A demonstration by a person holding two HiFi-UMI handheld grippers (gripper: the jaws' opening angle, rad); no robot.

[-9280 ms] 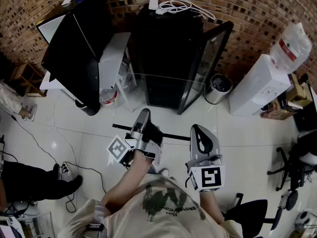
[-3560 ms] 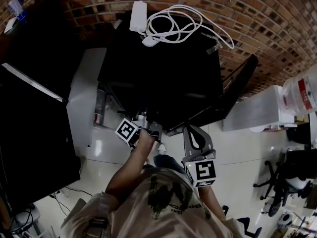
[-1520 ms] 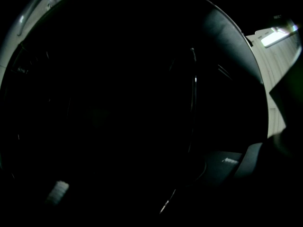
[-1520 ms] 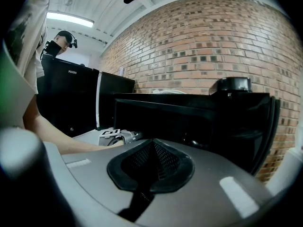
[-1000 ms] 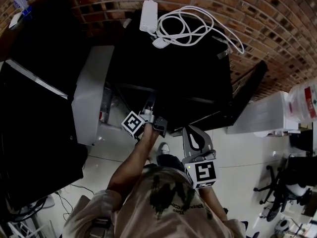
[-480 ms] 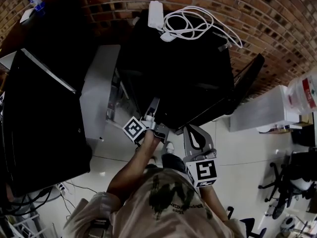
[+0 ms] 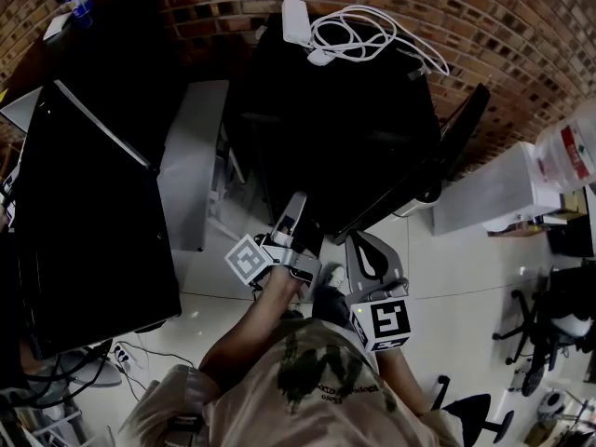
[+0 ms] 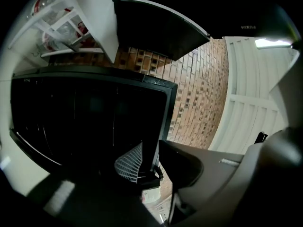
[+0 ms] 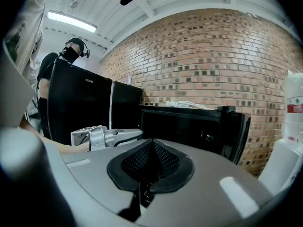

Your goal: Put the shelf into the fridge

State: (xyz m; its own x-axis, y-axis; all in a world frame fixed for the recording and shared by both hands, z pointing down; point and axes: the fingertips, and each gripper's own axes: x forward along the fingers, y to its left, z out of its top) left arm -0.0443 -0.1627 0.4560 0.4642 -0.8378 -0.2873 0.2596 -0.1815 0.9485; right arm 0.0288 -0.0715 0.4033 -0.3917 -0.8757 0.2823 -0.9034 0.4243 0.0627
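The left gripper (image 7: 296,209) stands at the open front of the fridge (image 7: 345,110). Its jaws are closing on either side of what appears to be the shelf (image 8: 149,141), a dark edge-on strip running into the unlit interior just under the top. The right gripper (image 9: 151,162) hangs back, its jaws together and empty.

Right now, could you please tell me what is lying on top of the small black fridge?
A coiled white cable and what looks like a white power strip lie on the black fridge, toward the brick wall. Anything under the cable's loops is hidden.
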